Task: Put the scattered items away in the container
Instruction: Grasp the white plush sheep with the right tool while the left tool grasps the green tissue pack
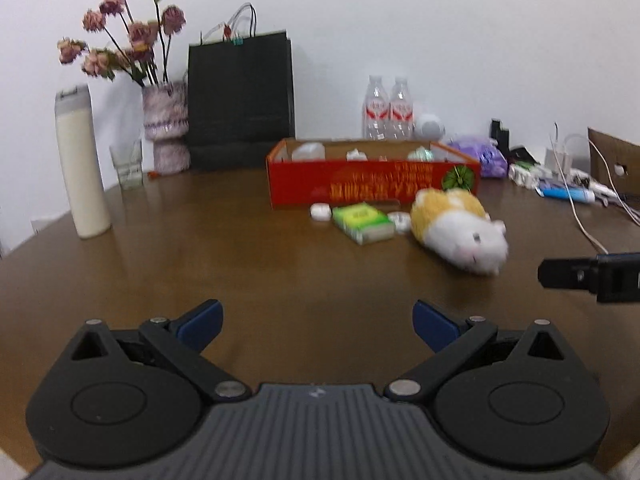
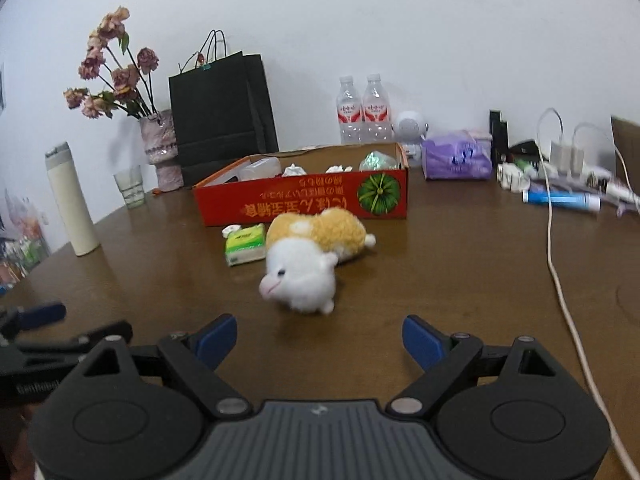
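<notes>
At the far left of the left wrist view we see a tall cream-coloured cylindrical flask with a grey lid point(image 1: 80, 164) standing on the round brown wooden table point(image 1: 200, 248), and just right of it a small clear ribbed drinking glass point(image 1: 129, 166) and a pale mauve textured vase of dried pink roses point(image 1: 166, 126). Behind these, in the upper middle of the frame, a black paper carrier bag point(image 1: 240, 100) stands upright against the white wall. In the centre sits the long red cardboard box with yellow lettering point(image 1: 372, 184), open at the top, with a few pale items already inside. In front of its near wall lie a small white round case point(image 1: 321, 212), a green and white tissue packet point(image 1: 364, 222) and, touching the packet's right side, a yellow and white plush hamster point(image 1: 460, 232) lying on the table. Two clear plastic water bottles with red labels point(image 1: 388, 110) stand behind the box, and a purple tissue pack point(image 1: 480, 156) lies to its right. Along the bottom of this frame our left gripper point(image 1: 316, 322) has its blue-padded fingers wide apart over bare wood, holding nothing. In the right wrist view our right gripper point(image 2: 318, 340) is likewise spread wide and empty, with the plush hamster just beyond its tips, near but not between them. A white cable point(image 2: 554, 248) trails down the right edge.
</notes>
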### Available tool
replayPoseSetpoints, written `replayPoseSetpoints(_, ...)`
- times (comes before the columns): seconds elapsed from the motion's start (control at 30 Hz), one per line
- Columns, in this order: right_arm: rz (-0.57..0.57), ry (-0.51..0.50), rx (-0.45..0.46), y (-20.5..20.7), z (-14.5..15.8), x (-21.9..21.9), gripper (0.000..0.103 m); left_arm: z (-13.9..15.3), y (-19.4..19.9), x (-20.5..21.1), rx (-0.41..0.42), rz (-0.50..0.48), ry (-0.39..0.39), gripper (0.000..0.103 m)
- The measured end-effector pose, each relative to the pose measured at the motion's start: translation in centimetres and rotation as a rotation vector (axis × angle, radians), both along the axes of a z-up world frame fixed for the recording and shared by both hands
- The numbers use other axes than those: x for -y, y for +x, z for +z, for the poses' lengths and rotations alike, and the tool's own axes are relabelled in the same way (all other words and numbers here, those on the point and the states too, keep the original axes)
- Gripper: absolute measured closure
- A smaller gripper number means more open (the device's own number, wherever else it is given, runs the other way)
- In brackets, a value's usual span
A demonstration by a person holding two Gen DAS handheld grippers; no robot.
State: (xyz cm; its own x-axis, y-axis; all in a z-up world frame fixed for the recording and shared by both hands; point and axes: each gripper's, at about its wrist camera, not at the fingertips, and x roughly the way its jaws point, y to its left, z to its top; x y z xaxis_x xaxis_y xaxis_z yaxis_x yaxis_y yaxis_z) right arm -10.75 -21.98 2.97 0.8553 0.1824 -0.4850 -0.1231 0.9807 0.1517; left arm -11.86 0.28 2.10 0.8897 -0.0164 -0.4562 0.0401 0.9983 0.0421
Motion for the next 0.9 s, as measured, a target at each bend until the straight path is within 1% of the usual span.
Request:
replayPoseSetpoints(0.1, 0.011, -0.011, 0.005, -0.4, -0.5, -0.3, 0.013, -0.3, 0.7, -0.1, -0.029, 0.012, 0.021, 0.000)
replayPoseSetpoints(0.27, 0.026, -0.051, 0.002, 1.1, -0.4, -1.0, 0.013, 0.5, 2.3, -0.6, -0.020, 0.021, 0.008, 0.000)
replayPoseSetpoints(0.33, 0.014, -0.066, -0.018, 2.7, -0.1, -1.2, 0.013, 0.8, 3.5, -0.7, -0.024, 0.024, 0.018, 0.000)
replayPoseSetpoints(0.4, 0.025, -0.076, -0.035, 4.8, 0.1, -1.6, 0.013, 1.1, 5.3, -0.7, -0.012, 0.020, 0.015, 0.000)
replayPoseSetpoints(0.47, 0.037, -0.086, -0.038, 6.9, 0.2, -2.3, 0.014, 1.2, 7.3, -0.7, -0.008, 0.022, 0.011, 0.000)
replayPoseSetpoints(0.57, 0.063, -0.101, -0.031, 9.7, -0.1, -3.7, 0.015, 1.3, 10.1, -0.4, -0.026, 0.020, -0.001, 0.000)
replayPoseSetpoints(0.6, 0.073, -0.108, -0.032, 10.4, -0.3, -4.0, 0.017, 1.4, 10.8, -0.3, -0.031, 0.012, -0.008, 0.000)
replayPoseSetpoints(0.63, 0.077, -0.116, -0.042, 11.1, -0.6, -4.3, 0.028, 1.4, 11.5, 0.0, -0.035, -0.002, -0.012, 0.000)
replayPoseSetpoints(0.67, 0.080, -0.129, -0.068, 11.8, -0.9, -4.5, 0.049, 1.4, 12.1, 0.3, -0.037, -0.017, -0.013, 0.000)
replayPoseSetpoints(0.73, 0.085, -0.121, -0.115, 12.4, -1.3, -4.2, 0.049, 1.5, 13.3, 1.0, -0.037, -0.051, -0.011, 0.000)
replayPoseSetpoints(0.8, 0.087, -0.105, -0.116, 12.0, -1.0, -3.4, 0.051, 1.4, 14.8, 1.8, -0.042, -0.067, -0.013, 0.000)
replayPoseSetpoints(0.9, 0.048, -0.130, -0.096, 10.8, -0.6, -1.8, 0.052, 1.0, 17.3, 3.2, -0.049, -0.092, -0.022, 0.000)
